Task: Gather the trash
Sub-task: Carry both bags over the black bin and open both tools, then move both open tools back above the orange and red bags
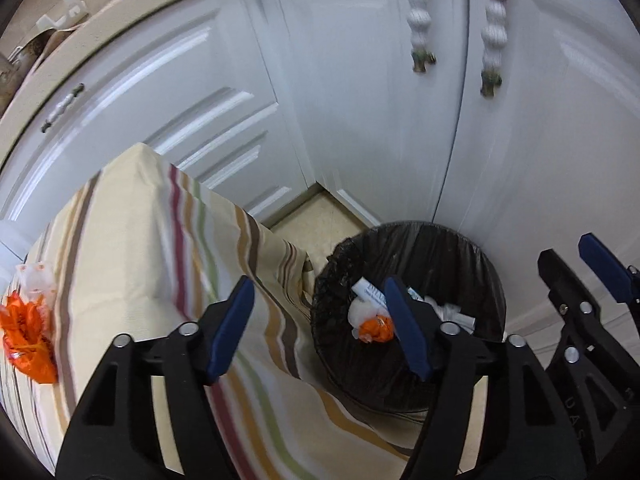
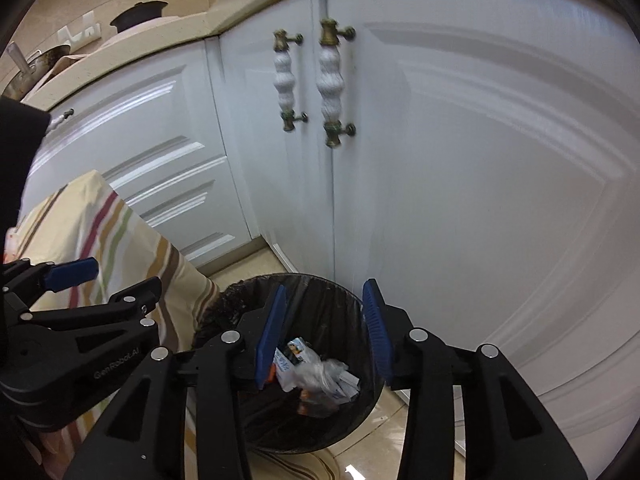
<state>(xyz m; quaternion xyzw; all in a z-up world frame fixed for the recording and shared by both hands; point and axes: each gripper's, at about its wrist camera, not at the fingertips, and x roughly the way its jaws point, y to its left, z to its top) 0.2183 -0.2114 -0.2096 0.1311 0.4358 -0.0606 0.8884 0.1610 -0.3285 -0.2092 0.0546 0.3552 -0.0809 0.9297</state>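
**Trash left on the cloth may be missed or dragged**

The striped tablecloth (image 1: pixel 160 248) fills the left of the left wrist view; a careless reach could pull it. The black-lined bin (image 1: pixel 448 248), lower centre, already contains wrappers. The left gripper (image 1: pixel 320 320) and the right gripper (image 2: pixel 326 332) both stand with fingers apart, holding nothing. The orange wrapper (image 1: pixel 28 340) lies at the far left edge, easily overlooked.

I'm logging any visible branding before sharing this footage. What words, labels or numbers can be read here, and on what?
"GenRobot.AI": on the black body of the left hand-held gripper, in the right wrist view.
"UAS": partial letters on the black body of the right hand-held gripper, in the left wrist view.
Blue print on the white paper wrapper in the black lined trash bin: too blurred to read.
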